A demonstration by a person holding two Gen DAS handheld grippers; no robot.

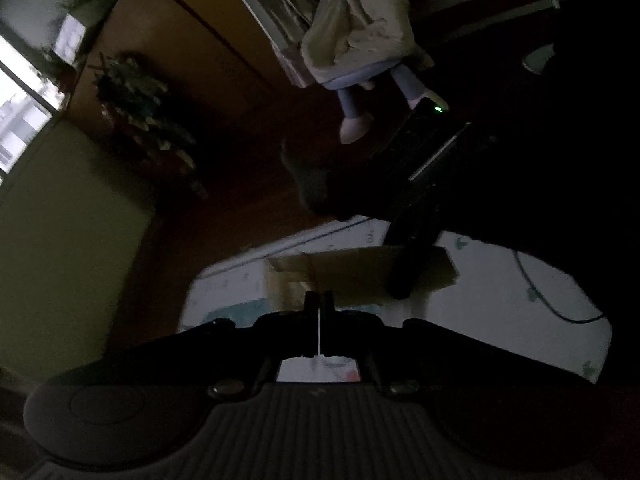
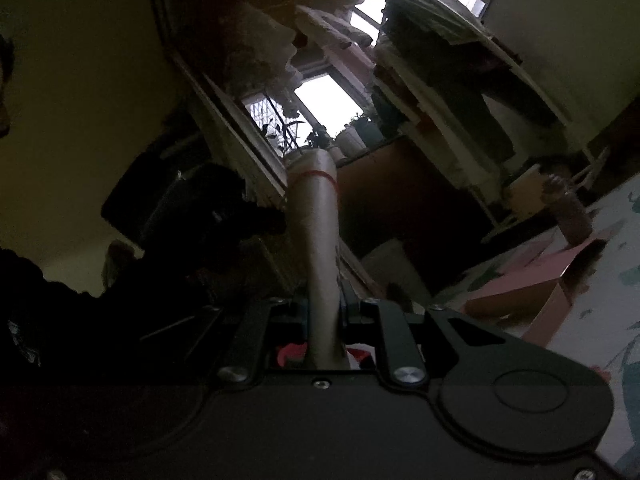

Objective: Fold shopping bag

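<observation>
On the white patterned table top (image 1: 500, 304), far from your left gripper (image 1: 319, 300), lies the flat brown paper shopping bag (image 1: 352, 276). A dark sleeve (image 1: 416, 236) reaches down onto the bag's right part. Your left gripper's fingers are nearly together, a thin pale sliver between them; you cannot tell what it is. In the right wrist view your right gripper (image 2: 323, 312) clamps a pale folded strip (image 2: 318, 232) with a red line across it, standing up between the fingers; a pink box (image 2: 532, 288) sits at right.
</observation>
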